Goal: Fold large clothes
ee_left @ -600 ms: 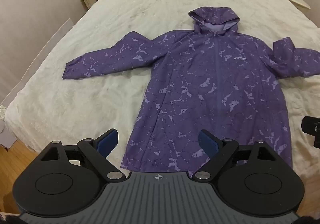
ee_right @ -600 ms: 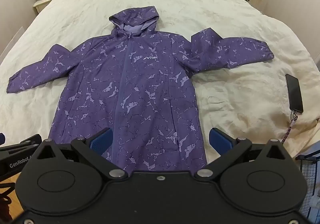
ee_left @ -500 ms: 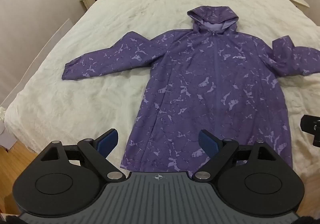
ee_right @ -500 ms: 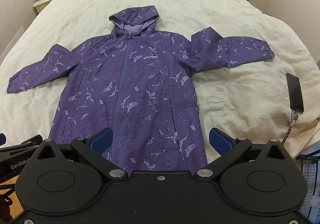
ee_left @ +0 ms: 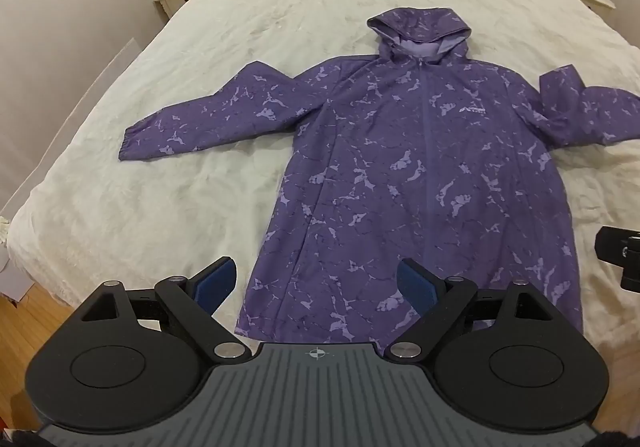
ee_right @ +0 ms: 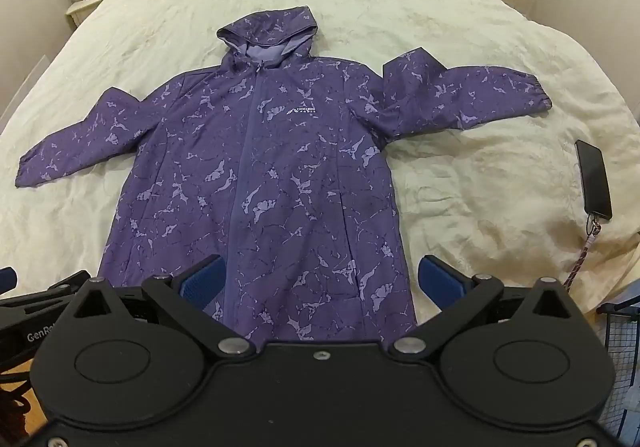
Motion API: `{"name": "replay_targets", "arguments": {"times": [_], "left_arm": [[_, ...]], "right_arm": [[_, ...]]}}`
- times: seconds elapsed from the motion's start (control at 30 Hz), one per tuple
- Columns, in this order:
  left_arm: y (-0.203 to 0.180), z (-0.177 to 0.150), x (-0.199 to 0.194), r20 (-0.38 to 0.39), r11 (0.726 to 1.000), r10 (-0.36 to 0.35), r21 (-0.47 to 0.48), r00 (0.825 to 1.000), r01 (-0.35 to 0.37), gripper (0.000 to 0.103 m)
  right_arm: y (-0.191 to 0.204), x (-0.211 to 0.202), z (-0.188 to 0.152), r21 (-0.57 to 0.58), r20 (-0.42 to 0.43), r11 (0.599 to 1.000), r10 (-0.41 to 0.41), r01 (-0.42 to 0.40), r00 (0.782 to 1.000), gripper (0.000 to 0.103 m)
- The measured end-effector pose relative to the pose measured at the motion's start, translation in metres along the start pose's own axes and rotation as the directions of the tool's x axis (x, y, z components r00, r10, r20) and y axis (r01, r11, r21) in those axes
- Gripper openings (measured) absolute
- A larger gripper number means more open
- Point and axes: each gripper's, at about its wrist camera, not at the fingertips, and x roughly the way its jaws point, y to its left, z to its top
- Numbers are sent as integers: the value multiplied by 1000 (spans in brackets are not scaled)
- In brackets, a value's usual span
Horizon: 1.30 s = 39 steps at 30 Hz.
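While the purple jacket (ee_left: pixel 420 183) lies spread flat, front up and zipped, on the cream bed (ee_left: pixel 280 7), both tools hover above its hem. Left hand-held gripper (ee_left: pixel 316 279) is spread wide, holding nothing, its blue pads over the hem's left part. Right hand-held gripper (ee_right: pixel 320 279) is released too, empty, jaws straddling the hem's right side. Sleeves stretch out to each side, hood (ee_right: pixel 268 35) pointing toward the headboard. A dark phone (ee_right: pixel 594 179) rests on the bed, well right of the right sleeve. Nightstands (ee_right: pixel 86 3) flank the bed's far end.
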Motion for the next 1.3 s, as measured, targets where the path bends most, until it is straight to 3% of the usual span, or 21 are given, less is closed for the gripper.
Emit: {"name": "replay_targets", "arguments": {"times": [1.3], "left_arm": [[7,8,17,-60,999,-44,-32,997,42,88]], "right_arm": [[4,13,9,9,-45,1000,18,-17,999,102]]}}
